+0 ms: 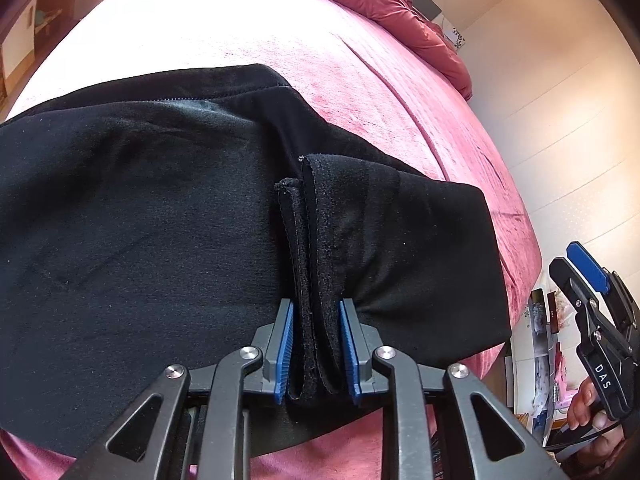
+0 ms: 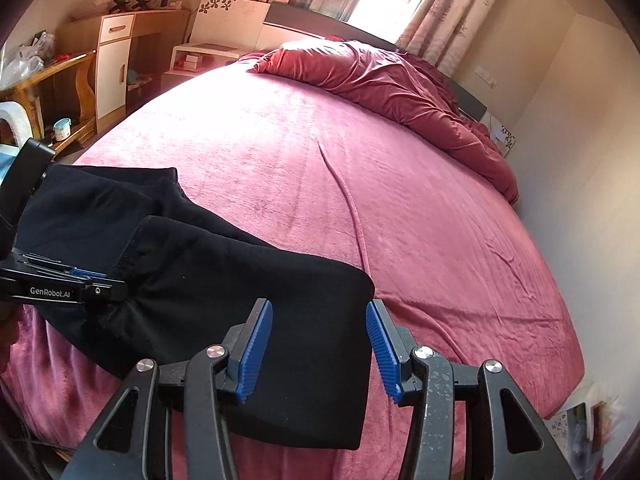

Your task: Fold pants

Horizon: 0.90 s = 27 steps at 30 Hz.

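Black pants [image 1: 160,208] lie already folded over on the pink bed [image 1: 400,92], at its near edge, long axis running left-right across the left wrist view. Stacked hems/edges [image 1: 316,272] stand up as a narrow ridge pointing away from the camera, straight between the left gripper [image 1: 316,348] jaws. Blue pads sit either side of that ridge, close to it; jaws only slightly apart. Left pad looks just off the cloth, right pad about touching. Judged loose, not clamped, though the lower part of the pads is shadowed and hard to read.

Right gripper [image 2: 320,352] hovers above the free right end of the pants [image 2: 240,300], jaws apart, nothing between them. Cloth lies below and behind the pads, not touched. The left gripper [image 2: 60,284] is the nearer one: it is at the cloth, side-on at the left edge of the right wrist view.

Next move, judged: turns on that ridge, since it lines up with the left jaws; the right end lies beneath the right jaws for a further fold or smoothing.

Hidden: left end of the pants cut off in both views; waistband vs cuffs unclear. Layer count in the ridge not countable. Bed's far part overexposed in the left view. A hand [image 1: 588,400] on the right gripper is only partly in frame.
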Motion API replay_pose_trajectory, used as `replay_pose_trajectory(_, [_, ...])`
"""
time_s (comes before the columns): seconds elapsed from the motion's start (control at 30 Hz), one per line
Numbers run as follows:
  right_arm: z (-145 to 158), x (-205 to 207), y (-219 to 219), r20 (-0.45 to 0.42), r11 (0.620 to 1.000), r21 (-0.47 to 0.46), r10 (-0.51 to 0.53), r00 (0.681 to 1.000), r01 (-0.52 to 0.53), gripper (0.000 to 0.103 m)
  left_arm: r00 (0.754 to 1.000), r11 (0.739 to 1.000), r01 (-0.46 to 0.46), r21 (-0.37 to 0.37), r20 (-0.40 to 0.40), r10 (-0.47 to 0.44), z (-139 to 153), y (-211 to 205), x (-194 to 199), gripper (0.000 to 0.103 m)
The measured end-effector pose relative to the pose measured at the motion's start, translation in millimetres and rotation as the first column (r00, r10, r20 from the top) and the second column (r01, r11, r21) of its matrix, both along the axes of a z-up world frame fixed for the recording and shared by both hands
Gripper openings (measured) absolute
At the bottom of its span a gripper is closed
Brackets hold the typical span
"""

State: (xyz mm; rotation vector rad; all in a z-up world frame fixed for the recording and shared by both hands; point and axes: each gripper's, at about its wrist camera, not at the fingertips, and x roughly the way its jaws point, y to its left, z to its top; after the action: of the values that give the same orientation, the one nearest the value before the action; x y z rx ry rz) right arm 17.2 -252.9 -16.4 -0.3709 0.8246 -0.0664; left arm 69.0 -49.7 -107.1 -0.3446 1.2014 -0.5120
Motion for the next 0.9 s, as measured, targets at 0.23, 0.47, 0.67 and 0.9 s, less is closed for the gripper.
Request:
replay_pose_trajectory(0.23, [-9,8,7,-0.024,1.000,0.003,0.008,1.000,-0.008,0.052,1.000,1.000,-0.010,0.000,-0.006,0.010,-3,2,1,0.029])
replay_pose_trajectory(0.47, [-41,28,9,-0.110,0.990,0.139,0.021,0.994,-0.006,0.054,0.999,1.000,-0.027,-0.010,-0.027,0.026,-5,9,2,0.037])
replay_pose_trajectory(0.67, [-79,48,12,-0.213,0.930,0.366,0.039,0.976,0.043,0.054,0.998,0.998,-0.063,-0.009,-0.028,0.063,7,32,-2,0.043])
replay_pose_trajectory(0.9, [-102,48,31,-0.230,0.959,0.283,0.052,0.972,0.016,0.058,0.939,0.941,-0.340,-0.007,-0.050,0.339,29,150,-15,0.043])
